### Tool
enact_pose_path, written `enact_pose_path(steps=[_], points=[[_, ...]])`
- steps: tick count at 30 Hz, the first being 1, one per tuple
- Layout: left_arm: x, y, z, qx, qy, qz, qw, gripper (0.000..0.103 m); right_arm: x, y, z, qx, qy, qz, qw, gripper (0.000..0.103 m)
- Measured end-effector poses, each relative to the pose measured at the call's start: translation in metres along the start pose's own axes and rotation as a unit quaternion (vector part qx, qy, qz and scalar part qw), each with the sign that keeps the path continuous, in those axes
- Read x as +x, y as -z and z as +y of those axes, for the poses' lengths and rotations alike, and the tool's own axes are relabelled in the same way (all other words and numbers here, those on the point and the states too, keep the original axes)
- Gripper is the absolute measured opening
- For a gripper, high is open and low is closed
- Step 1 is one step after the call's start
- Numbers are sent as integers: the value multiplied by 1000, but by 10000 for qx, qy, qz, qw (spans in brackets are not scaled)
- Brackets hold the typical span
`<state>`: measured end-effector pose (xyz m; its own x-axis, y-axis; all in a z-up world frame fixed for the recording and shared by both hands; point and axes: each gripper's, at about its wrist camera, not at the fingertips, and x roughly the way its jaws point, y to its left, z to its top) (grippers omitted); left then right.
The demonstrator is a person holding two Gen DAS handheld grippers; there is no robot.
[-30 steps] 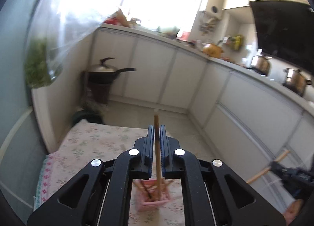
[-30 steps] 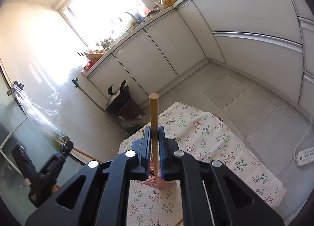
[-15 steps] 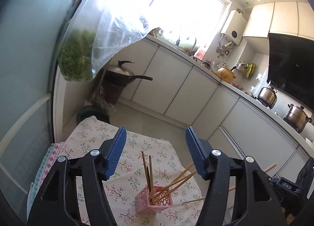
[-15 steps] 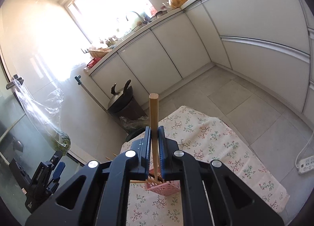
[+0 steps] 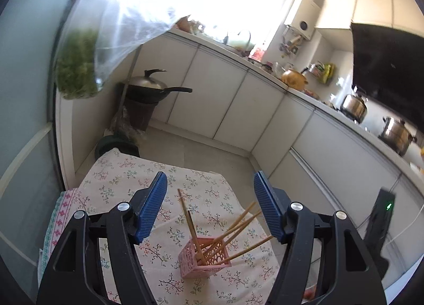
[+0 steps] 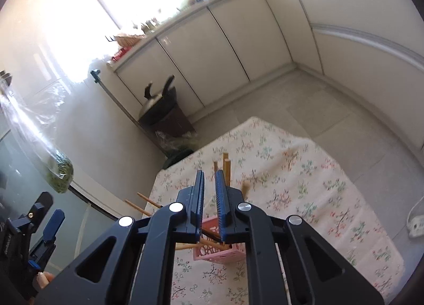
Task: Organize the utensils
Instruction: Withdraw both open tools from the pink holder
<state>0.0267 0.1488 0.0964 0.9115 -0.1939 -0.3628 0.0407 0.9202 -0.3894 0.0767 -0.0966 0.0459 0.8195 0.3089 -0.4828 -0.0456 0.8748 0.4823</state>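
Floral tablecloth [image 5: 127, 180] bears chopstick basket [image 5: 205, 257] beneath released left gripper [image 5: 210, 205], jaws just opening.

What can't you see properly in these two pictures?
- Right wrist view: most of the pink perforated plastic basket and the lower parts of the wooden chopsticks are covered by the right gripper.
- Left wrist view: the right gripper is cut off near the edge, so its jaws are unseen.
- Left wrist view: the countertop clutter is too small and glare-washed to identify.
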Motion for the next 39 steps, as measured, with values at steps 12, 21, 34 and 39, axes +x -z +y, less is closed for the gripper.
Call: enact_pose_path(steps=[12,21,34,39], points=[[-7,36,-72,1376,-898,-324,9859,89,-69,22,20,-1052,883,-826,9871,28],[-7,51,-75,1631,-1247,-228,9784,96,-91,41,7,-1032,1563,-1118,9759,72],[3,80,-85,2032,-1255,163,9709,96,-92,51,-22,-712,2181,-938,9688,97],[17,95,-87,2242,-1035,676,9667,96,-94,63,-41,-552,2243,-687,9705,97]])
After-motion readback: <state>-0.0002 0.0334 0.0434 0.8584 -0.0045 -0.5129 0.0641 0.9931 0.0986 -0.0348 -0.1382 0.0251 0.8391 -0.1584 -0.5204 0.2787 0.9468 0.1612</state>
